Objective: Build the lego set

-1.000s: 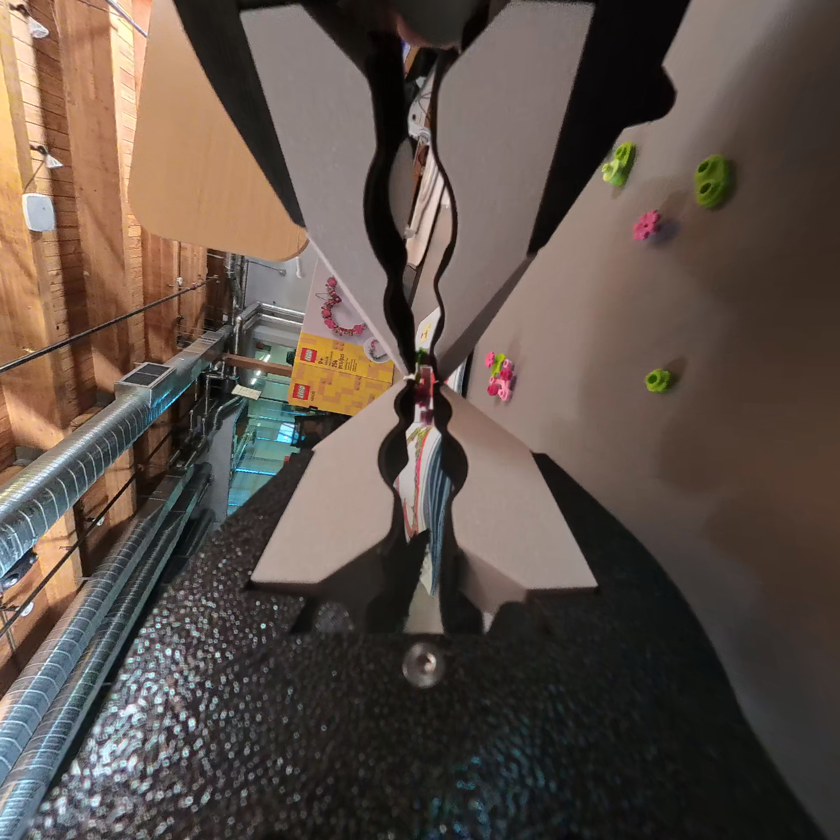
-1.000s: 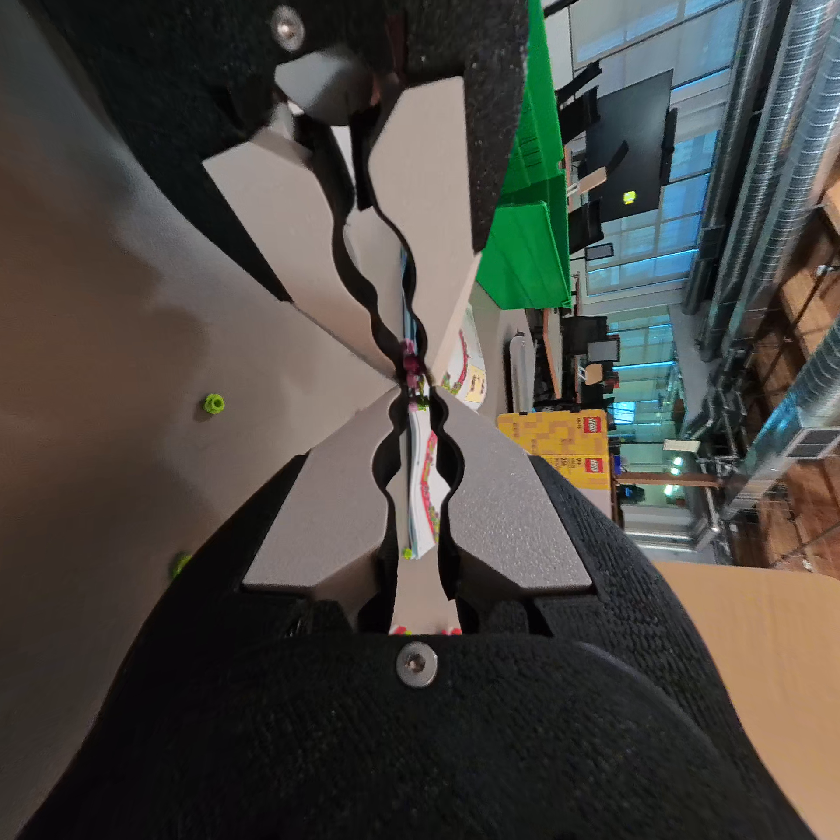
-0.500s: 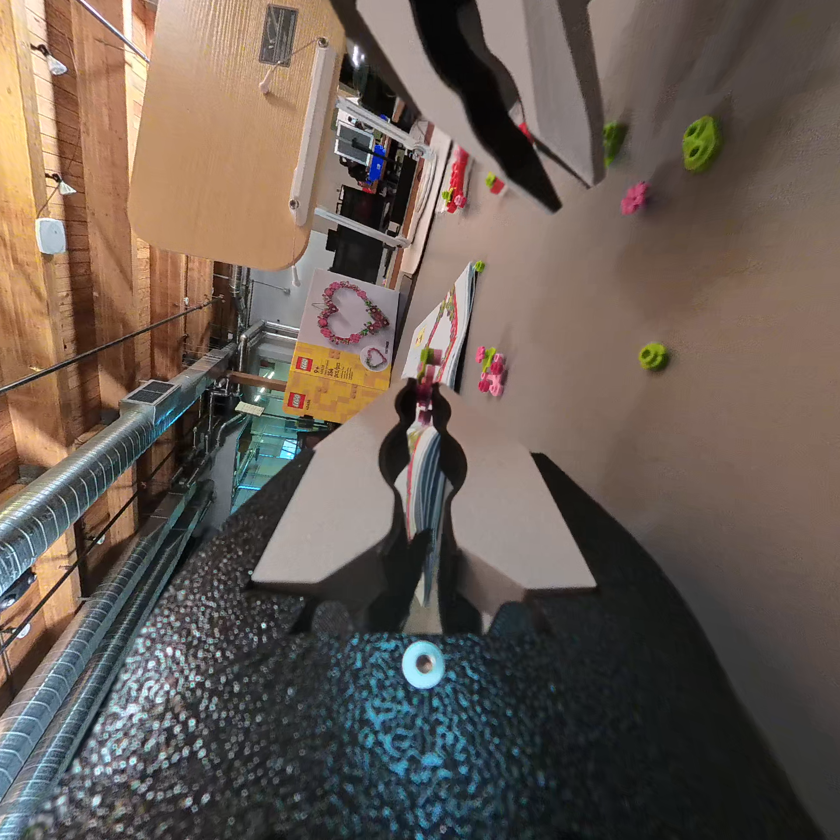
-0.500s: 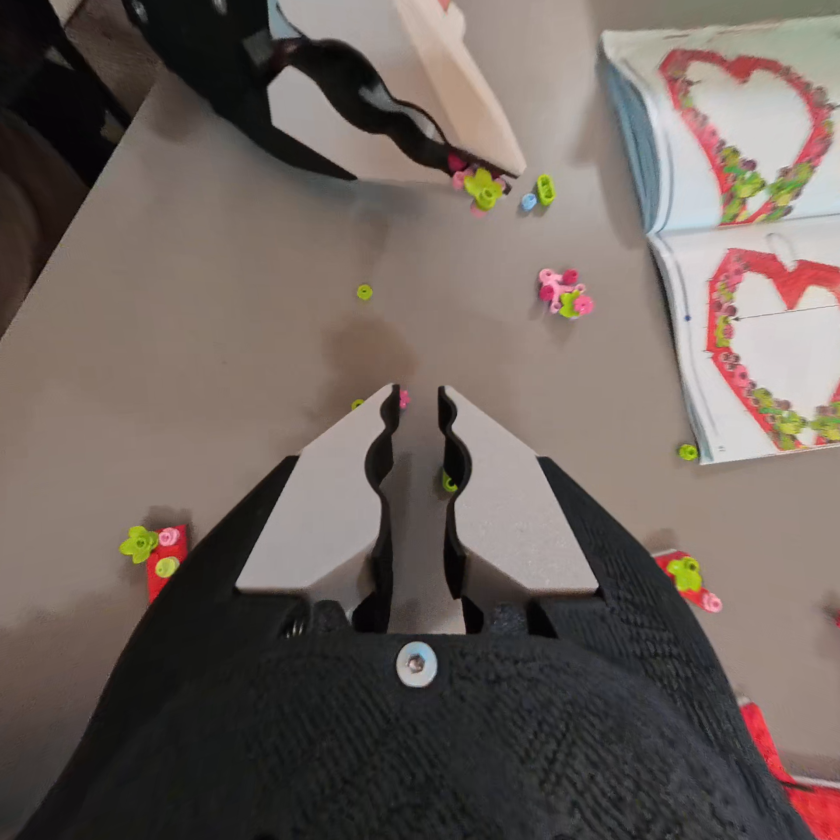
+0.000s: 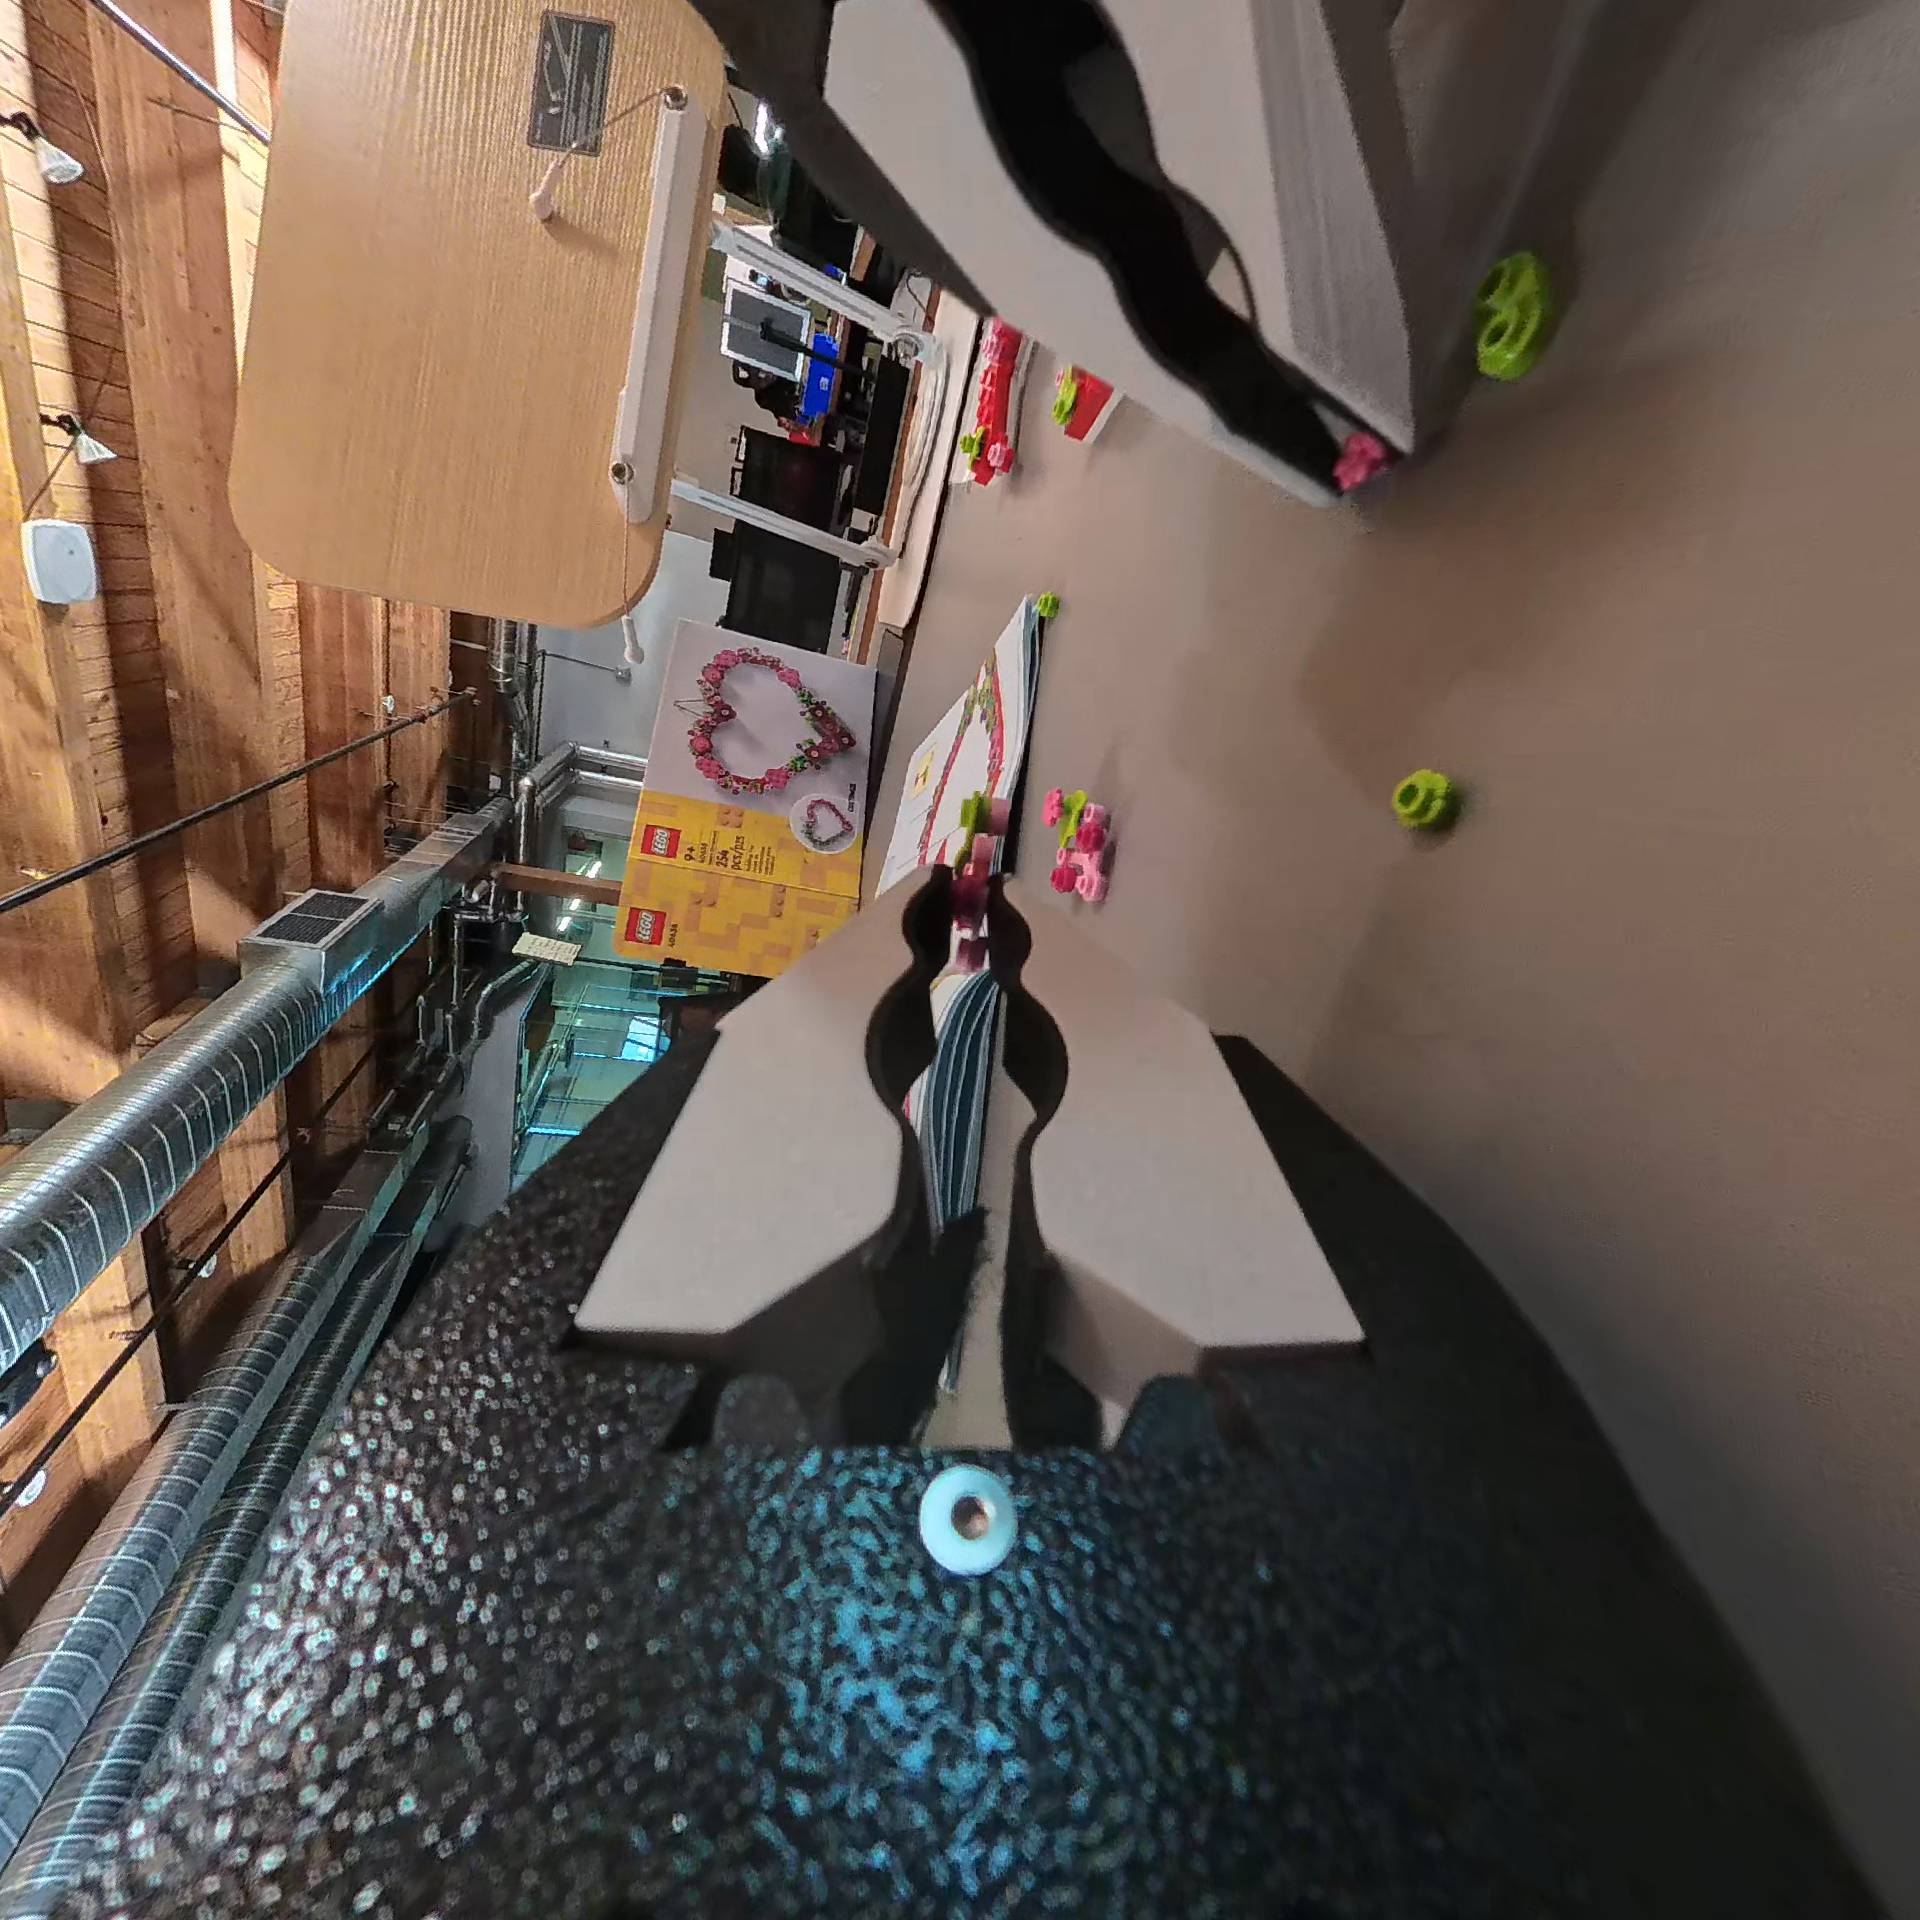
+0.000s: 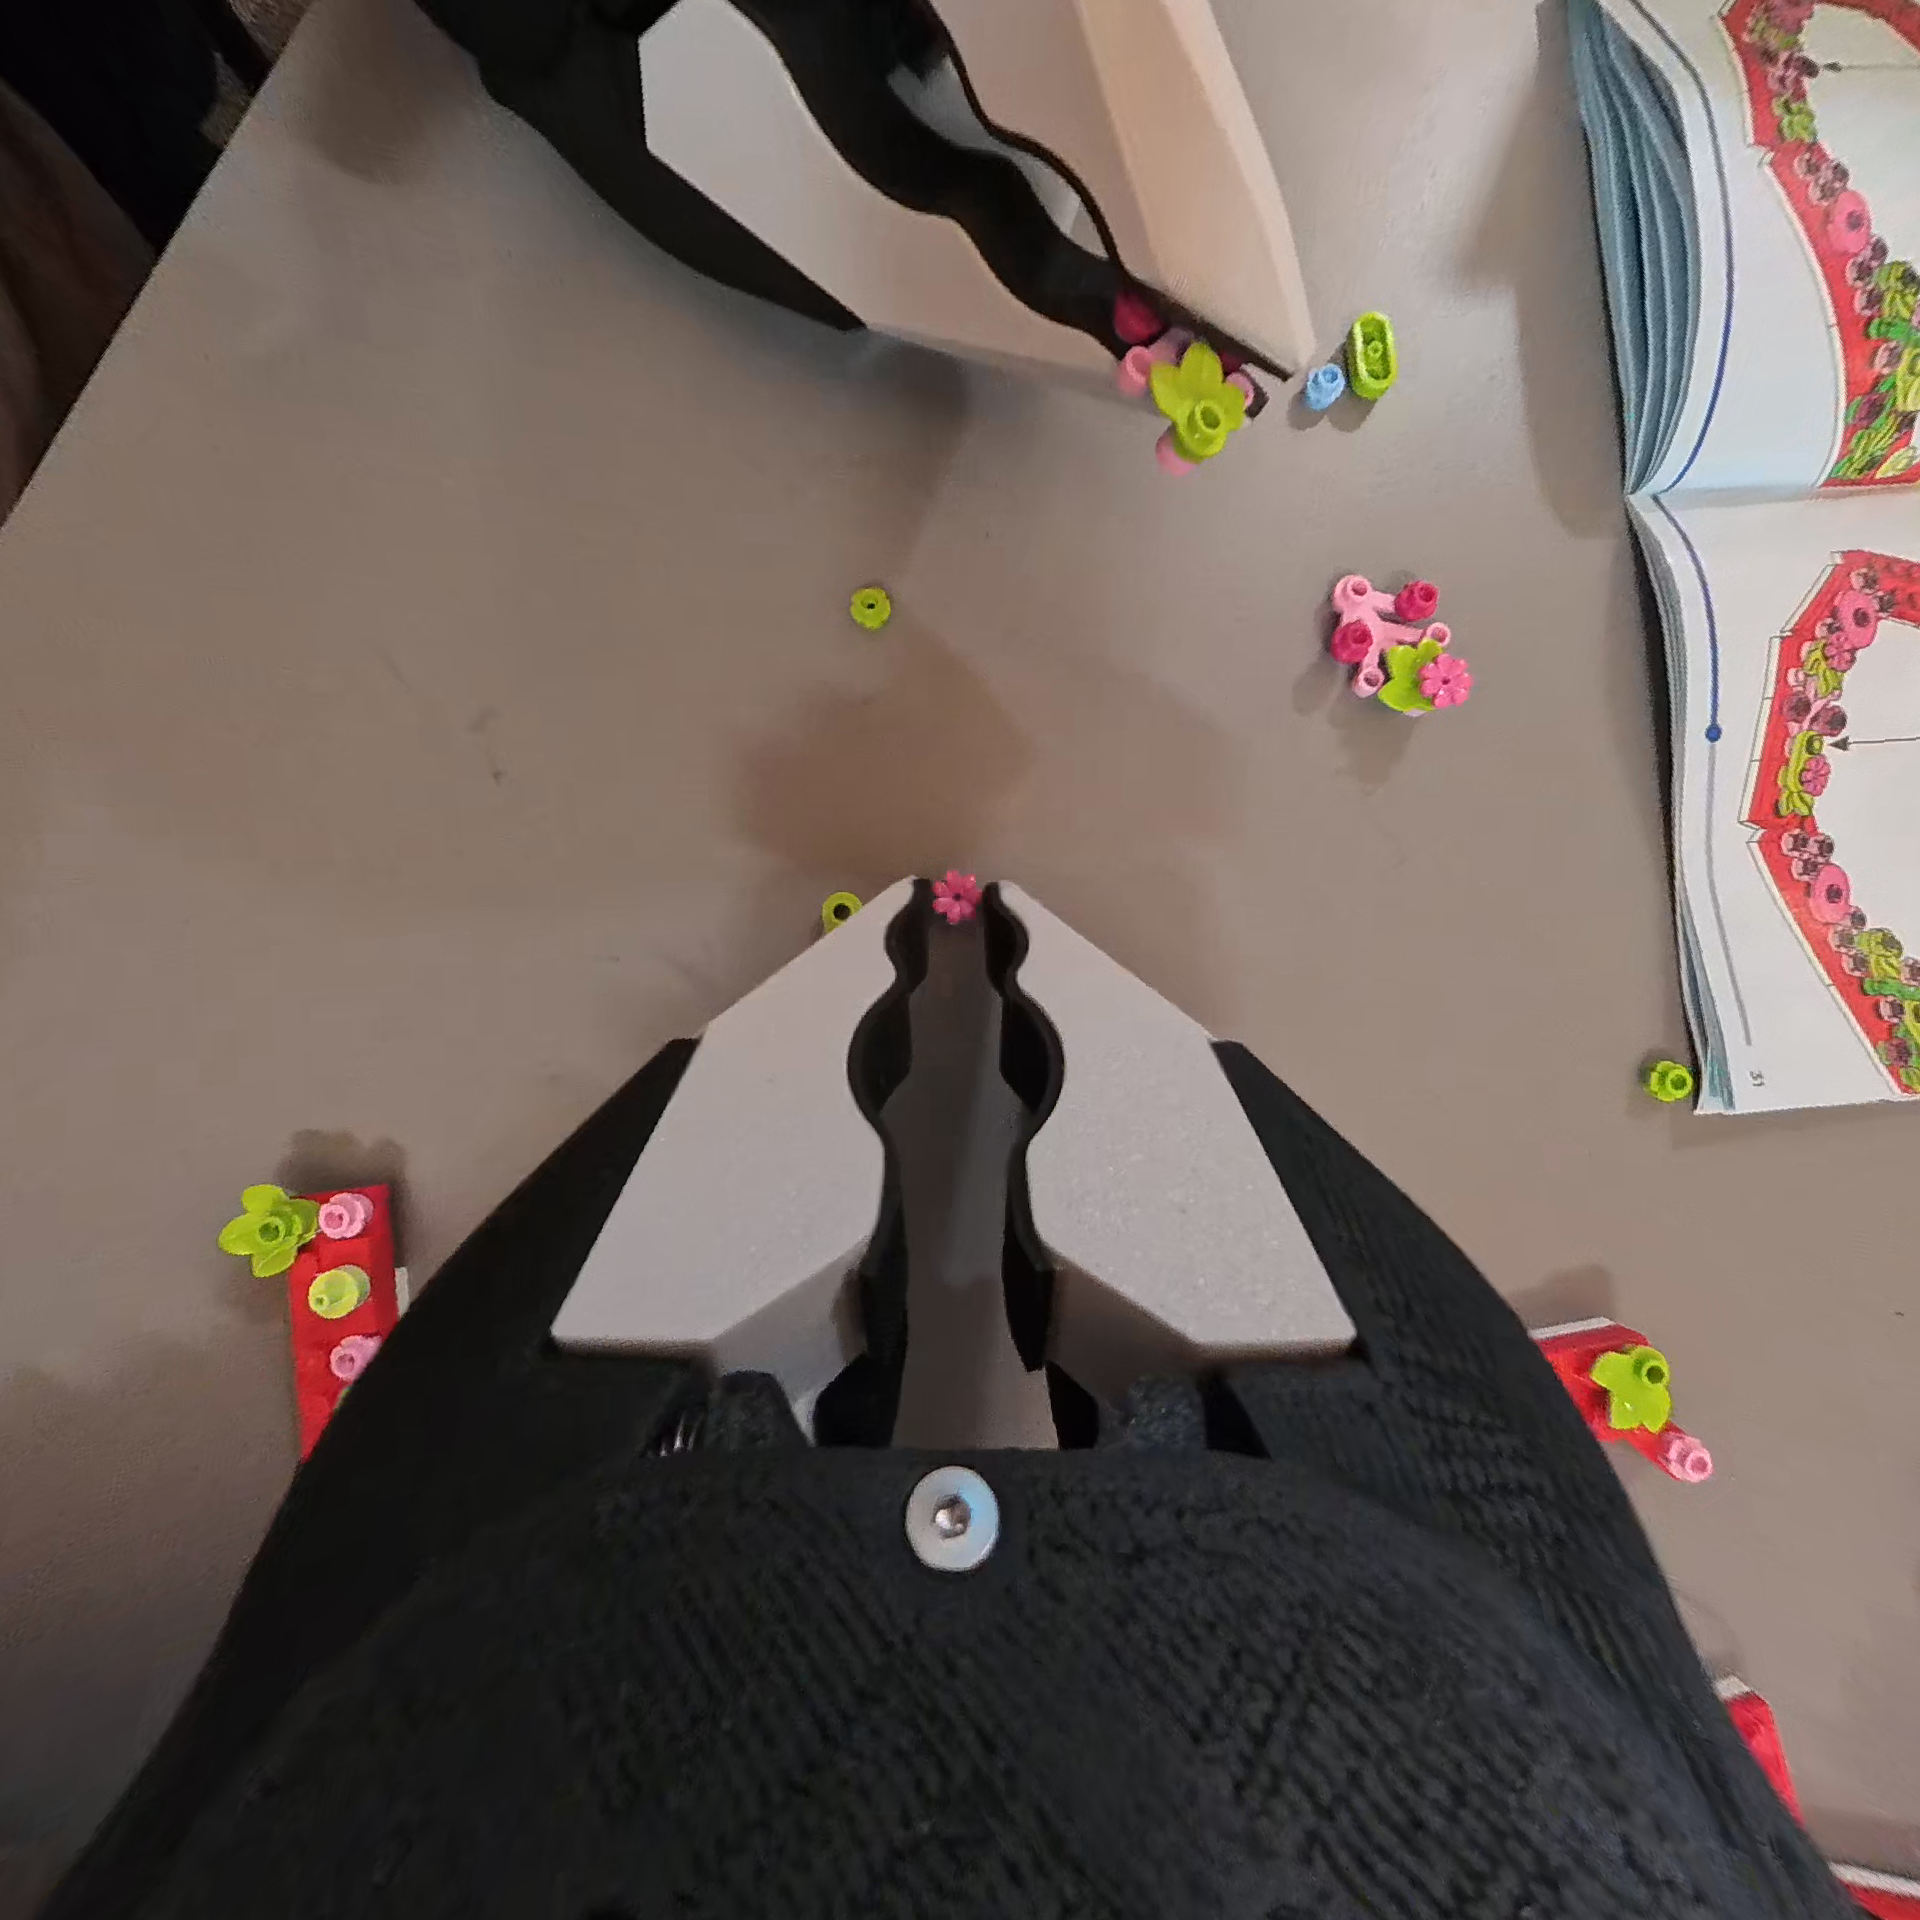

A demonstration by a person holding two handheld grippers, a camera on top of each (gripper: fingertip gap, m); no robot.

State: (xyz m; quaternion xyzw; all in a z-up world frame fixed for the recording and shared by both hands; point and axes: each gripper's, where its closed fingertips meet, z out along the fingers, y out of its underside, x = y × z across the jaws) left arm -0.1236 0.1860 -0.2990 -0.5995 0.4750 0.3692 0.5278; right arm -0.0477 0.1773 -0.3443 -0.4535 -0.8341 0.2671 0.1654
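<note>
The open instruction booklet [image 6: 1787,582] lies flat on the matte grey table [image 6: 416,727], its pages printed with red heart outlines. Just off its lower left corner sits a small lime round stud [image 6: 1670,1081]. Left of the booklet's spine lies a knobbly cluster of pink and magenta blossoms with a lime leaf [image 6: 1397,649]; farther left, well apart from the booklet, is another lime stud [image 6: 870,607]. Near the booklet's upper left edge lie a lime ring piece [image 6: 1369,355] and a pale blue stud [image 6: 1324,387], touching or nearly so.

The left gripper [image 6: 1195,364] points toward that corner of the booklet, its wavy-edged grey fingers pinched on a flower assembly [image 6: 1195,400] of magenta and pink pieces topped by a lime leaf. The assembly pokes out past the tips.

The right gripper [image 6: 954,896], well left of the booklet, has its tips down near the table and nearly closed, flanking a small magenta flower stud [image 6: 954,896]; whether they actually squeeze it is not clear. A lime ring [image 6: 840,910] sits just beside the left fingertip, partly hidden by it.

Red brick strips dotted with pink and lime pieces lie farther from the booklet, one far to its left [image 6: 343,1299] and one below it [image 6: 1621,1392], each partly hidden behind the textured black gripper body.

In the left wrist view, a yellow and white set box [image 5: 748,821] stands beyond the booklet's far edge.
</note>
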